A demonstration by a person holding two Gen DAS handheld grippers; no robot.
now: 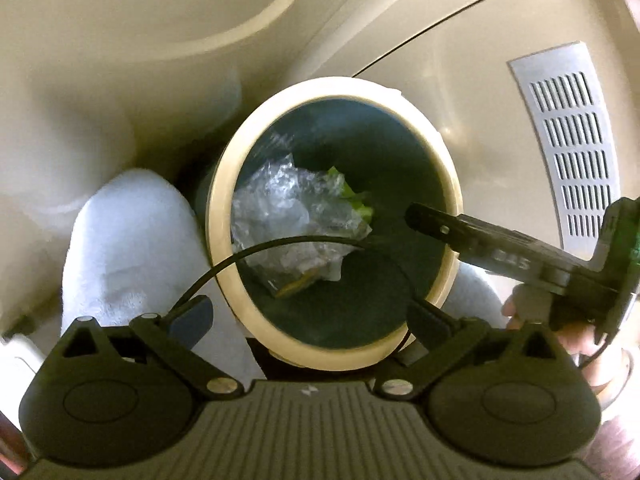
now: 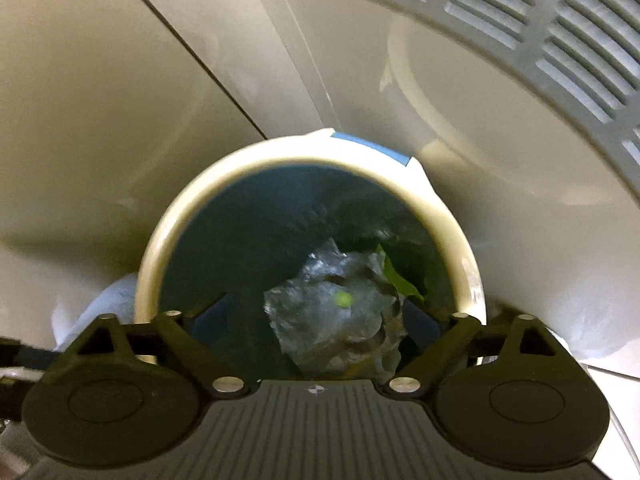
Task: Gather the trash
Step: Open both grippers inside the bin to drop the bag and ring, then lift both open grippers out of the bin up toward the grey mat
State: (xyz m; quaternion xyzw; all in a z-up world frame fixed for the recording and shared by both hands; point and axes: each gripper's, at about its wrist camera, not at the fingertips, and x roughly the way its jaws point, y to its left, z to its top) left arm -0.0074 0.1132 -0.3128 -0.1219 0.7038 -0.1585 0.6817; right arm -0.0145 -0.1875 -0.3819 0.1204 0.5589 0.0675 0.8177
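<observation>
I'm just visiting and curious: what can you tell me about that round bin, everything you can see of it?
The bin is round and upright, seen from above, with a thick cream rim and a dark blue-green inside. A blue strip marks its far edge. It looks like plastic. Crumpled clear plastic wrap and a green scrap lie in it. White fluffy cloth sits against its side.

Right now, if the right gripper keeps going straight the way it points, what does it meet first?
Probably the crumpled clear plastic lying inside the bin; the open right gripper points into its mouth, with nothing visible between. Depth is unclear.
</observation>
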